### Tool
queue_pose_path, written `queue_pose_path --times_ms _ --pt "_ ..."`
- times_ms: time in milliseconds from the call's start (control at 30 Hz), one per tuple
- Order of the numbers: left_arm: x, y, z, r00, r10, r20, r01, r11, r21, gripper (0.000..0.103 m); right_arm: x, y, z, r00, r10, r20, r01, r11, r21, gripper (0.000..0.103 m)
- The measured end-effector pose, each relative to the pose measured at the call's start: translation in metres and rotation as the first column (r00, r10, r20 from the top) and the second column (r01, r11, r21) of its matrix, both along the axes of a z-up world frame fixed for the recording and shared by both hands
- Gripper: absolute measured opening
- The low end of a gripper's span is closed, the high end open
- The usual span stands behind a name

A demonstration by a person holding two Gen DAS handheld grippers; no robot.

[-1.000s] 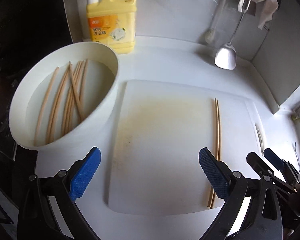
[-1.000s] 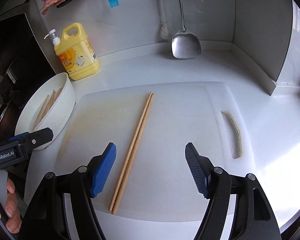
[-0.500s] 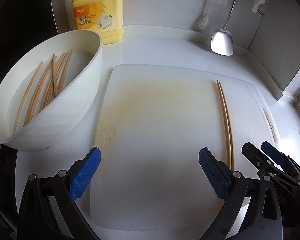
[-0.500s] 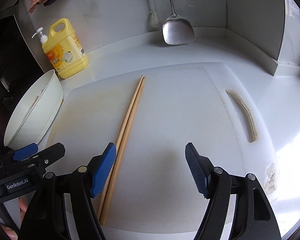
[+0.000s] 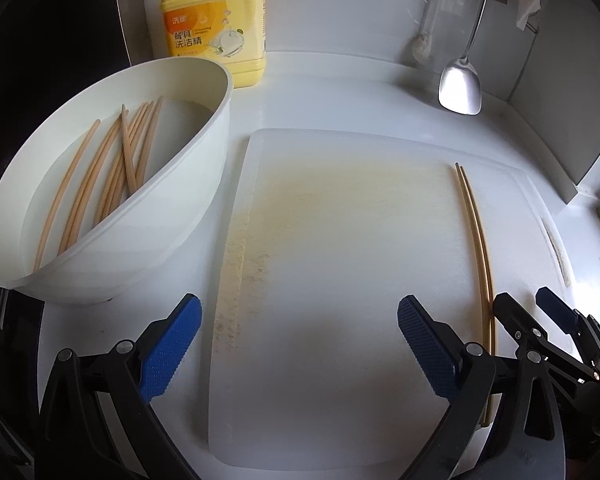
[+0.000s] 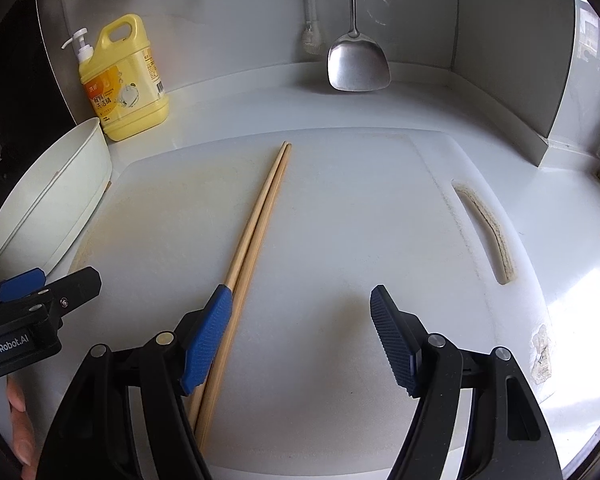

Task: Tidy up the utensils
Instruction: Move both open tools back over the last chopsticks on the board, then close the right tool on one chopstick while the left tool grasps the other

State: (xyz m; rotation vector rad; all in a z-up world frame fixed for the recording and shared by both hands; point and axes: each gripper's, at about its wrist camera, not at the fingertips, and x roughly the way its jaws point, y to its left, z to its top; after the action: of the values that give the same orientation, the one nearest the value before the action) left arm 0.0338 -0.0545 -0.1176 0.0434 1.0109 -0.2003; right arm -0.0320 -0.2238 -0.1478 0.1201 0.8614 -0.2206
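left tongs [image 5: 298,336] held low over the near half of the white cutting board [image 5: 340,264], blue pads spread wide, nothing between them. right tongs [image 6: 300,332] likewise spread wide over the same board, empty, the left-hand pad overlapping the near end of the pair of chopsticks [image 6: 256,232] in the right wrist view; could not tell whether touching or just above. pair of chopsticks lying side by side on the board, touching along their length, tips pointing toward the back wall, off toward the board's right part as seen from the left wrist view [image 5: 476,232]. right tongs visible at the lower right edge of the left wrist view [image 5: 540,320], just beside the chopsticks' near end. more chopsticks [image 5: 112,176] heaped loosely in the white bowl [image 5: 188,184], leaning against its inner wall, some crossed over one another. bowl tilted, standing on the white surface [image 6: 260,104] just left of the board. yellow detergent jug [image 6: 124,80] with pump top upright behind the bowl, against the wall. metal spatula [image 6: 358,64] hung on the back wall, blade down near the surface. fingertips of a hand [image 6: 18,420] seen at the lower left edge under the left tongs' body.
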Motion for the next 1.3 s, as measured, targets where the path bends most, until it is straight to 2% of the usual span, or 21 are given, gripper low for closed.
queue_pose_path --times_ms 233,300,500,533,633,800,867,933,1300 --pt "0.002 0.003 -0.002 1.0 0.003 -0.004 -0.003 1.0 -0.007 0.097 0.004 0.008 -0.002 1.0 0.013 -0.012 -0.013 0.999 -0.034 0.068" --pt "0.002 0.004 -0.002 1.0 0.005 -0.002 -0.005 1.0 -0.01 0.097 0.006 0.013 -0.004 1.0 0.015 -0.022 -0.016 0.997 -0.077 0.068" --pt "0.003 0.009 -0.002 1.0 0.01 -0.002 -0.01 1.0 -0.017 0.097 0.008 0.015 -0.005 1.0 0.028 -0.002 -0.028 0.996 -0.085 0.068" --pt "0.003 0.009 -0.002 1.0 0.009 -0.002 -0.009 1.0 -0.018 0.097 0.008 0.016 -0.005 0.999 0.037 0.003 -0.036 0.996 -0.088 0.066" --pt "0.002 0.005 -0.002 1.0 0.003 0.003 -0.003 1.0 -0.019 0.097 0.006 0.022 -0.004 0.996 0.082 0.015 -0.08 0.991 -0.103 0.05" --pt "0.002 -0.006 -0.001 1.0 -0.015 0.003 0.015 0.999 -0.032 0.097 0.005 0.022 -0.003 0.992 0.121 0.025 -0.118 0.987 -0.107 0.031" --pt "0.001 -0.012 -0.001 1.0 -0.027 0.007 0.027 0.999 -0.038 0.097 0.005 0.017 -0.002 0.993 0.119 0.027 -0.116 0.988 -0.102 0.017" --pt "0.0 -0.021 -0.002 0.999 -0.042 0.01 0.043 0.998 -0.037 0.097 0.004 0.009 -0.001 0.994 0.109 0.028 -0.106 0.99 -0.092 0.007" --pt "-0.001 -0.073 -0.003 0.992 -0.127 0.02 0.128 0.991 -0.027 0.097 -0.008 -0.039 0.004 0.999 0.026 0.043 -0.024 0.999 -0.044 0.007"
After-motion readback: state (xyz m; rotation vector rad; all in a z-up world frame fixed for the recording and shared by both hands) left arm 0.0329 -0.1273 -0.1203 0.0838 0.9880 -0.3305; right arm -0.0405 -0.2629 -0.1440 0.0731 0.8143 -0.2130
